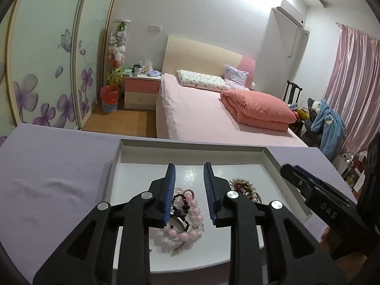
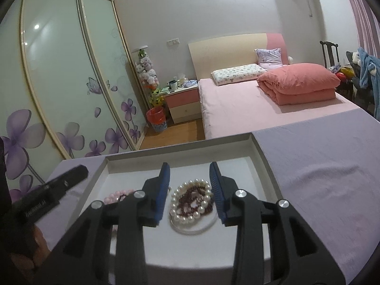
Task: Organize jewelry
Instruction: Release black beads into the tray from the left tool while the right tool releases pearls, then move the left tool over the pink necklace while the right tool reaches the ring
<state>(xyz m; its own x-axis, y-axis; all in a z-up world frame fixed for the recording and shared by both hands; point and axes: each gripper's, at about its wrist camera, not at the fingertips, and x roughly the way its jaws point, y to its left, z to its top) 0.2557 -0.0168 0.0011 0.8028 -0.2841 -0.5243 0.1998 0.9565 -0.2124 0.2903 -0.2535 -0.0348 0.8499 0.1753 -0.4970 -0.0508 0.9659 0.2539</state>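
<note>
Two grippers hover over a shallow white tray [image 1: 273, 159] on a lilac cloth. Our left gripper [image 1: 189, 185], fingers wide and holding nothing, is above the pink bead bracelets [image 1: 192, 216]. Our right gripper [image 2: 190, 182], equally wide, is above the pearl bracelet [image 2: 190, 213] on a small dish.

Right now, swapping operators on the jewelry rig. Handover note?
Left gripper: open, empty, over the pink bead bracelet and the black bead bracelet tangled with it.
Right gripper: open, empty, around the pearl bracelet and dark red beads on a small clear dish.
Both piles sit inside the white tray on the purple cloth.
Done: jewelry is in the tray. Left: nothing gripped yet; piles still look mixed, so probably separate them.
</note>
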